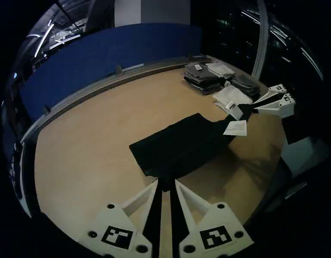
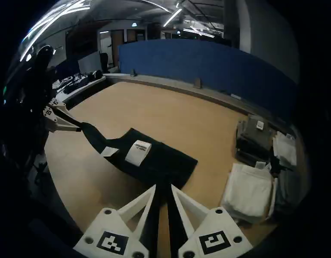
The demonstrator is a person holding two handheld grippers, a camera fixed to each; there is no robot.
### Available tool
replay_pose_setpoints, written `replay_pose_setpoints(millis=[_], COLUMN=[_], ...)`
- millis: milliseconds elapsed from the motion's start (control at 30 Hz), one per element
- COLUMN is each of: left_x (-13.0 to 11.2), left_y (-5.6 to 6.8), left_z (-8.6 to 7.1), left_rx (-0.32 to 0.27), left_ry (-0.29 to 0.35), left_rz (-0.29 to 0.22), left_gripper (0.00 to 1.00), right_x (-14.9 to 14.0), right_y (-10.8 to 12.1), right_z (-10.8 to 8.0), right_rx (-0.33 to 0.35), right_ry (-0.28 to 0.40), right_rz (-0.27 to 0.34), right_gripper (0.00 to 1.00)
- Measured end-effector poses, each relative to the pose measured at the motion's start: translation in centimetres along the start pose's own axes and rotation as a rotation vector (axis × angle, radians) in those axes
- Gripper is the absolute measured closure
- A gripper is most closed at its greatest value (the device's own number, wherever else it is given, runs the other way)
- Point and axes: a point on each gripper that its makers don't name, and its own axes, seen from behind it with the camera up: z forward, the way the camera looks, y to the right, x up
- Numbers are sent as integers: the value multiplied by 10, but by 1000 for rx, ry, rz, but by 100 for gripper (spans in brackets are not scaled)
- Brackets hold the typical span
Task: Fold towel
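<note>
A dark towel (image 1: 182,144) lies spread on the wooden table (image 1: 92,133), with a white label (image 1: 235,127) near its far end. My left gripper (image 1: 165,185) is shut on its near corner. At the towel's far corner, the right gripper (image 1: 251,107) pinches the cloth. In the right gripper view the same towel (image 2: 165,163) carries a white label (image 2: 138,152). There my right gripper (image 2: 164,189) is shut on the near edge, and the left gripper (image 2: 79,126) holds the far corner raised a little off the table (image 2: 165,107).
Stacks of folded grey towels (image 1: 204,77) and white towels (image 1: 230,96) sit at the table's far right; in the right gripper view the white stack (image 2: 249,191) and grey stack (image 2: 253,137) lie close on the right. A blue partition (image 1: 109,56) runs along the back edge.
</note>
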Motion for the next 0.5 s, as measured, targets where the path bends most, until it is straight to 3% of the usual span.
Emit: replay_pose_setpoints(millis=[500], left_x=[3], left_y=[-12], left_z=[28], left_rx=[34], left_ry=[-41], left_rz=[-18], left_gripper=[88], right_x=[-2], right_y=[14], right_z=[29], right_rx=[-14], right_ry=[-31], right_rz=[1], right_gripper=[90])
